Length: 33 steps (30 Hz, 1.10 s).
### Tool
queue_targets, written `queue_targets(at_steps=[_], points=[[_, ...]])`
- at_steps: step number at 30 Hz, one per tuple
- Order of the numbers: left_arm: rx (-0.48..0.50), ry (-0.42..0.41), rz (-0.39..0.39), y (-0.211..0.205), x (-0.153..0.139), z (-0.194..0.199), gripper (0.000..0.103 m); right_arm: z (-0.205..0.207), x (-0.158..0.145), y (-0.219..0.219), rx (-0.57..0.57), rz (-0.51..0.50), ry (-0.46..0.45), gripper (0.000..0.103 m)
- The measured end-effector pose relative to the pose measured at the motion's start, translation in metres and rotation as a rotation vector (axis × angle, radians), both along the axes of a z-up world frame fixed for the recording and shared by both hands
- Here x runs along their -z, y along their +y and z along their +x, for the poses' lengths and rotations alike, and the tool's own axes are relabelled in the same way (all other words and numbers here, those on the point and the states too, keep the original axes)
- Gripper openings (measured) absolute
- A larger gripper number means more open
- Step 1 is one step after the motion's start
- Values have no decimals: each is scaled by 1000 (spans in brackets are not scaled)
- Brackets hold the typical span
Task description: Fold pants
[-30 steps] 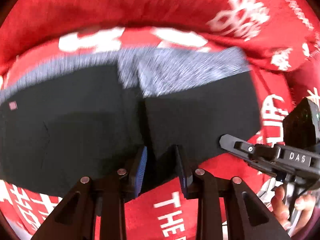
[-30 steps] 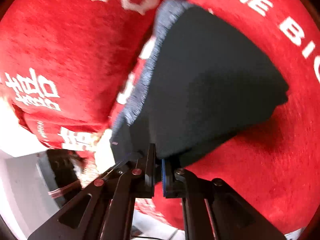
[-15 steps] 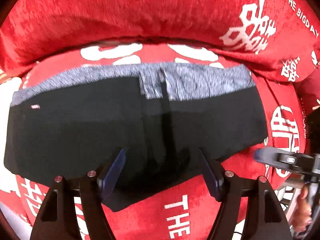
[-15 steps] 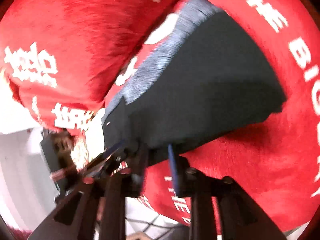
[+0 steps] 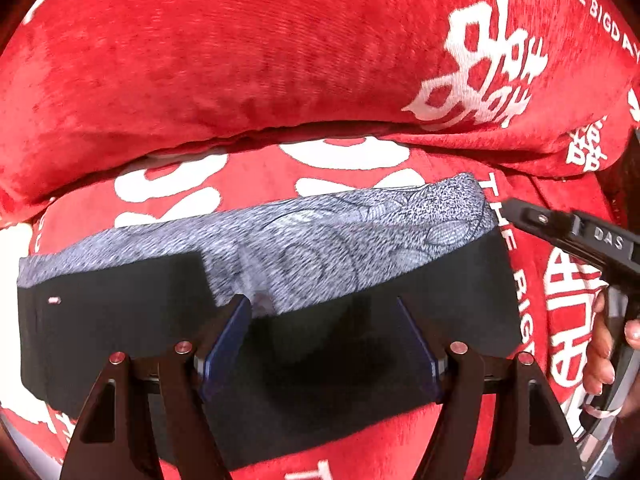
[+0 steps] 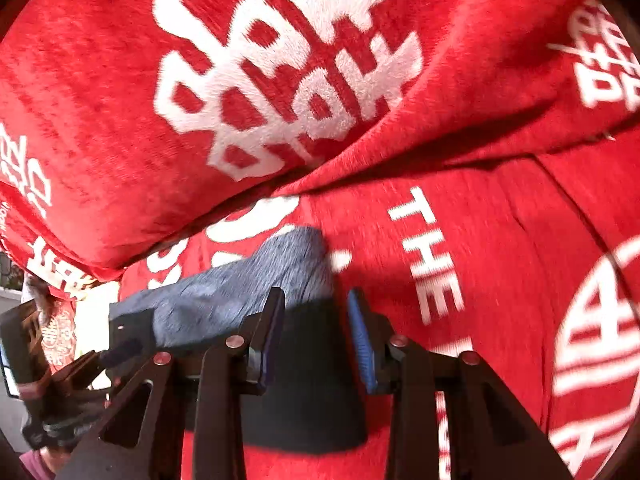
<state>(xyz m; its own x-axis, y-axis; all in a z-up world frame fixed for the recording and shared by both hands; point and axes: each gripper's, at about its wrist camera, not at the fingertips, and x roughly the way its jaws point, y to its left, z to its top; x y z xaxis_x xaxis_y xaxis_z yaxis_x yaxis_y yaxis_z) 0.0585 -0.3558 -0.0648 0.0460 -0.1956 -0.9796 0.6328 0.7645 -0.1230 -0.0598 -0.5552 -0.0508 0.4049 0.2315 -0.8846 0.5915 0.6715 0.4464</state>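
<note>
while both jaws gape, left gripper and right gripper straddle flat black pants on plush red cover.

Red blanket reads "THE BIGDAY"; right hand-held gripper "DAS".

Red plush sofa cover, white lettering; backrest cushion at 12 o'clock, seat below.

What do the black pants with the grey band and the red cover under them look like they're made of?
The pants look like smooth matte stretch knit, with a heathered grey waistband; the fibre can't be told. The red cover looks like plush, velvety pile, with a soft sheen and fuzzy white lettering.
</note>
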Motion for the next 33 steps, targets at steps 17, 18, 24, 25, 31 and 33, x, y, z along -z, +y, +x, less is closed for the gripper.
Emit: queue_targets(at_steps=[17,18,24,25,31,33], points=[[-96,19,129,57,30,4,75,28,-24,76,-289,-366,142,38],[-107,15,131,64,26,6,75,24,-33,79,-280,-359,115,38],[-153,3,174,102,12,9,75,20,-31,118,-275,-219,99,38],[-156,2,171,108,10,8,75,23,-31,125,-285,-223,101,38],[-203,-1,205,143,5,2,75,57,-28,168,-328,-135,63,38],[-226,5,222,156,5,2,75,66,-27,182,-350,-141,70,39]])
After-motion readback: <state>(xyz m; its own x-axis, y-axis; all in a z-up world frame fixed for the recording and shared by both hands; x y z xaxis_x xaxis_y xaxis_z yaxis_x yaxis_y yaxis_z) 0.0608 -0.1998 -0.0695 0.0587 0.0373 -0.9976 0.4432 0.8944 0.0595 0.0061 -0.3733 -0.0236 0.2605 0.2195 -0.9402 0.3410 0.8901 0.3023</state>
